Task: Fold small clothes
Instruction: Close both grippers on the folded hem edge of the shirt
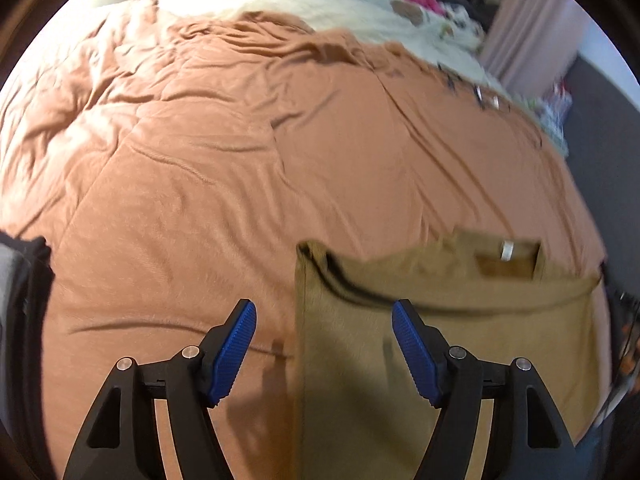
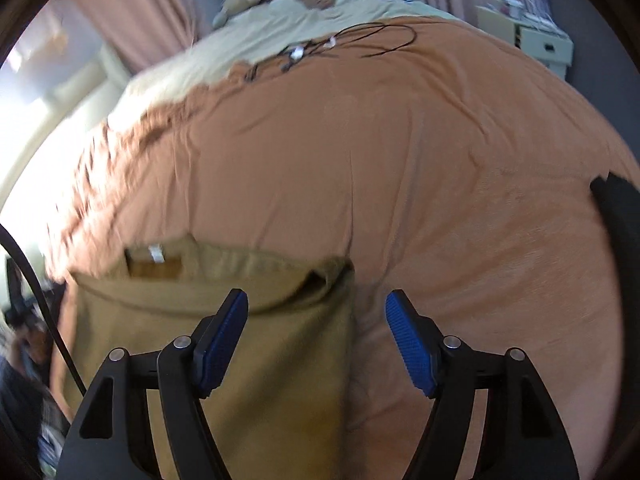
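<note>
A tan garment [image 1: 440, 320] is lying on the near part of a bed covered by an orange-brown blanket [image 1: 200, 160], its neck opening and small white label [image 1: 507, 250] pointing toward the far end, its long sides already looking turned in so it is forming a narrow upright panel. The left gripper [image 1: 324, 344] is hovering over the garment's left edge with its blue pads spread apart and nothing between them; the right gripper [image 2: 316, 336] is hovering over the right edge, likewise gaping and empty. Whether either is touching the cloth is not something the blurred views are showing. The fabric is looking soft, light and limp, so it will probably be sagging and sliding on itself rather than holding a crease; pinching both layers at the two far corners beside the collar, or at the near hem corners that are lying out of sight below the jaws, seems the surest hold for bringing one end over the other. The side edges are running straight and clear of clutter. Room is opening wide across the blanket to the far side, left and right; thin black cables [image 2: 360, 40] are lying well apart near the far end, and dark cloth [image 1: 24, 300] is sitting at the near left margin.
</note>
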`<state>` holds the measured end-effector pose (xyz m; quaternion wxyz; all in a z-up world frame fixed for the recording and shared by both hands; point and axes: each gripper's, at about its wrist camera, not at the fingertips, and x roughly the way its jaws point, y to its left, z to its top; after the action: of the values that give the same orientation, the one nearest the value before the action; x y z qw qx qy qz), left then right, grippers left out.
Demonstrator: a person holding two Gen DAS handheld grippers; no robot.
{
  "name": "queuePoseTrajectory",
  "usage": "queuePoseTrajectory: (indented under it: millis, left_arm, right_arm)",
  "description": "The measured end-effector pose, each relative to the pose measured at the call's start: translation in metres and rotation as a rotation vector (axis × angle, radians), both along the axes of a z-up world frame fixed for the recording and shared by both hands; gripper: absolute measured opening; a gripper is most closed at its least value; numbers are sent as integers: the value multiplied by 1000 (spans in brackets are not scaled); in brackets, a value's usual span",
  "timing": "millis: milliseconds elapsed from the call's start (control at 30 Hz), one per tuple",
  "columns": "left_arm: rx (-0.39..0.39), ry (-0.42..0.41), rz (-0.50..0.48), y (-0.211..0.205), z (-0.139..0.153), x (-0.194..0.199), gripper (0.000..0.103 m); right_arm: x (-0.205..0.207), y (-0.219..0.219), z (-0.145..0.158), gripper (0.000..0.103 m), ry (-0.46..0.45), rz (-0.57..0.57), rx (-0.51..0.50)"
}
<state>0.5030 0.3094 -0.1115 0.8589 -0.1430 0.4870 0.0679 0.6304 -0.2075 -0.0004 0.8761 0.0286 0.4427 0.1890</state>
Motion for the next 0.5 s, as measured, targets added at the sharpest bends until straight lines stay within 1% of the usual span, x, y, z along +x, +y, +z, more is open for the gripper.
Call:
queuePoseTrajectory:
  millis: [133,167,200,267,400,500]
  left_arm:
    - [55,42,-59,-8,-7,-2,72]
    - [81,63,-71,-10,-12,0,72]
    - [104,81,-78,-12,-16,1,72]
    - [153,108,-84,-17,-25,5,72]
    - [243,139,-93,-20,-38,17,72]
    - [234,147,-88,-17,-45,28,68]
  right_arm:
    - [-5,13,-8,70,9,56,-95]
    - [-6,17,-12,70,12,69,-121]
    - [-4,21,-10,70,15,71,-135]
    - [2,26,-16,70,17,53,-188]
    - [18,35,-25,70,19,10,-244]
    - [31,41,-31,70,22,-10,-247]
